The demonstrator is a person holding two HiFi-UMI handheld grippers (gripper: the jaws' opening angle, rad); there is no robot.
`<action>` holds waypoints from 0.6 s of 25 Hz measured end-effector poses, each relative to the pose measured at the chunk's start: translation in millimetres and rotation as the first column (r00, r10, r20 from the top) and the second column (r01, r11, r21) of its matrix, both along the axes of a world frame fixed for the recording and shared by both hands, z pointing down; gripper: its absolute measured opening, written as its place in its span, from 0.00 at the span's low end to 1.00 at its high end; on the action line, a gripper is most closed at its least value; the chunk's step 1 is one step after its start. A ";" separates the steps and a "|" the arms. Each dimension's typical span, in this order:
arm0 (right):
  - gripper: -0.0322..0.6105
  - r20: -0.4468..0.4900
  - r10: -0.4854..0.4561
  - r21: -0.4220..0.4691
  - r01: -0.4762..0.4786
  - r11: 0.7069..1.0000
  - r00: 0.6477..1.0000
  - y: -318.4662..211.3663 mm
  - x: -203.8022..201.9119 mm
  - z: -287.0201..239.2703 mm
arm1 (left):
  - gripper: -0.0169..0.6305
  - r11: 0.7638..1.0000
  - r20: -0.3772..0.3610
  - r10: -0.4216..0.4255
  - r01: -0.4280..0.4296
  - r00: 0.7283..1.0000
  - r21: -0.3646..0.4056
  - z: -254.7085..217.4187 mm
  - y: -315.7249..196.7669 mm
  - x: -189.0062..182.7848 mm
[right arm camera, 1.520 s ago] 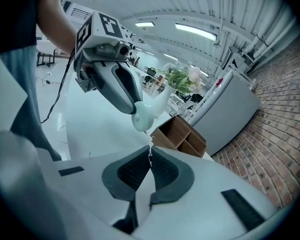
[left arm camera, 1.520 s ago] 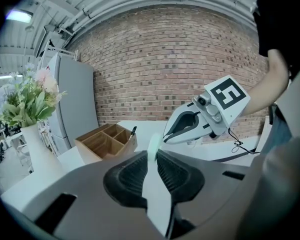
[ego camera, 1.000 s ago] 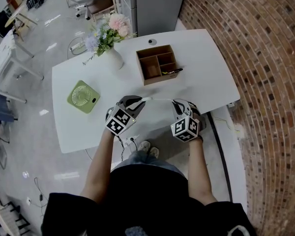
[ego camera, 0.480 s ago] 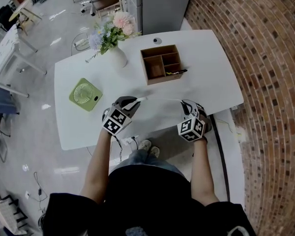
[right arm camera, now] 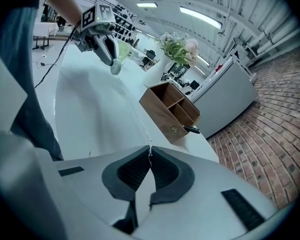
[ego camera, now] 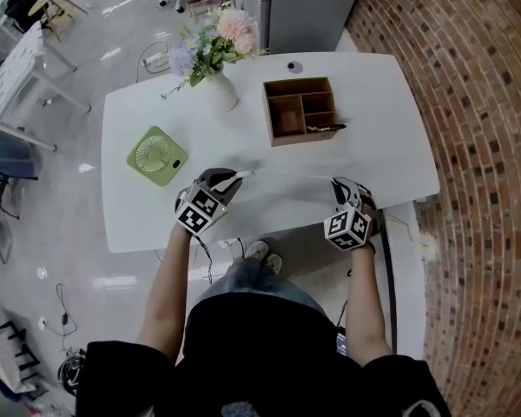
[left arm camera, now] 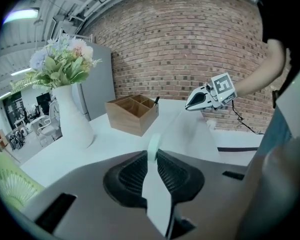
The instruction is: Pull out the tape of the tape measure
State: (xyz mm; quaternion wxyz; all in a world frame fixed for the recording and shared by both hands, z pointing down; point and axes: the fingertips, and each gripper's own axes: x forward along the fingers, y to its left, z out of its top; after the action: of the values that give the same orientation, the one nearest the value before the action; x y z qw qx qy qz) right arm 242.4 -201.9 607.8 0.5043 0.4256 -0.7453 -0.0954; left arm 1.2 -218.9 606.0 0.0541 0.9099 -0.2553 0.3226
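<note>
So, left gripper (ego camera: 231, 181): jaws part-way closed, pads pinching the pale tape measure (left arm camera: 152, 149) edge-on, nothing loose about it.
Right gripper (ego camera: 339, 187): jaws nearly together, nipping the very end of the tape (ego camera: 286, 175).
Tape: drawn out in a thin, taut line from one gripper across to the other.
Where it all is: on the person's side of the wooden box (ego camera: 301, 109), well apart from it, above the near edge of the white table (ego camera: 386, 94); tape measure down-left of the box, tape end down-right of it.
Inside the box: a dark pen (ego camera: 327, 129) lying across the near right compartment.
Left of the box: a white vase (ego camera: 218, 92) of flowers.
Further left of the box, nearer the person: a green fan (ego camera: 159, 155) lying flat.
</note>
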 end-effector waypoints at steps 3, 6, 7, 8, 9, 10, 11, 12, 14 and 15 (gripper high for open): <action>0.05 -0.017 0.003 -0.008 -0.003 1.000 1.000 -2.2 9.4 5.7 | 0.14 1.000 0.006 -0.021 0.022 1.000 -0.015 5.3 -1.4 -9.7; 0.05 -0.031 0.012 -0.015 -0.012 1.000 0.999 -5.1 19.2 11.3 | 0.14 0.999 0.014 -0.037 0.038 0.999 -0.024 9.4 -3.6 -17.5; 0.05 -0.034 0.012 -0.017 -0.012 1.000 0.999 -5.9 20.9 12.7 | 0.14 0.999 0.016 -0.039 0.040 0.999 -0.026 10.3 -3.9 -18.6; 0.05 -0.036 0.010 -0.019 -0.011 1.000 0.999 -6.6 21.7 13.9 | 0.14 0.999 0.018 -0.040 0.040 0.999 -0.028 11.2 -4.1 -18.7; 0.05 -0.037 0.008 -0.020 -0.008 1.000 0.999 -7.3 21.7 14.7 | 0.14 0.999 0.021 -0.039 0.039 0.999 -0.028 11.9 -4.3 -18.0; 0.05 -0.037 0.004 -0.020 -0.005 1.000 0.999 -8.1 20.8 15.2 | 0.14 0.999 0.024 -0.036 0.037 0.999 -0.028 12.6 -4.6 -16.6; 0.05 -0.036 -0.001 -0.019 0.000 1.000 0.999 -8.9 19.3 15.5 | 0.14 0.999 0.026 -0.031 0.032 0.999 -0.027 13.3 -4.7 -14.8; 0.05 -0.035 -0.008 -0.018 0.008 1.000 0.999 -9.5 17.0 15.7 | 0.14 0.999 0.026 -0.025 0.026 0.999 -0.026 14.1 -4.8 -12.5; 0.05 -0.036 -0.030 -0.019 0.030 0.999 0.999 -10.4 10.7 16.4 | 0.14 1.000 0.027 -0.010 0.011 1.000 -0.023 17.5 -4.9 -7.5; 0.05 -0.037 -0.041 -0.019 0.041 0.999 0.998 -10.8 7.3 16.7 | 0.14 1.000 0.028 -0.002 0.003 1.000 -0.023 19.1 -4.7 -4.9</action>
State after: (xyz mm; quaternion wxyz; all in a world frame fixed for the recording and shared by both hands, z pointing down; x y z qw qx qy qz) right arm 249.8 -212.7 624.5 0.5201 0.4036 -0.7451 -0.1067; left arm -3.7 -223.7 625.1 0.0613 0.9042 -0.2537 0.3382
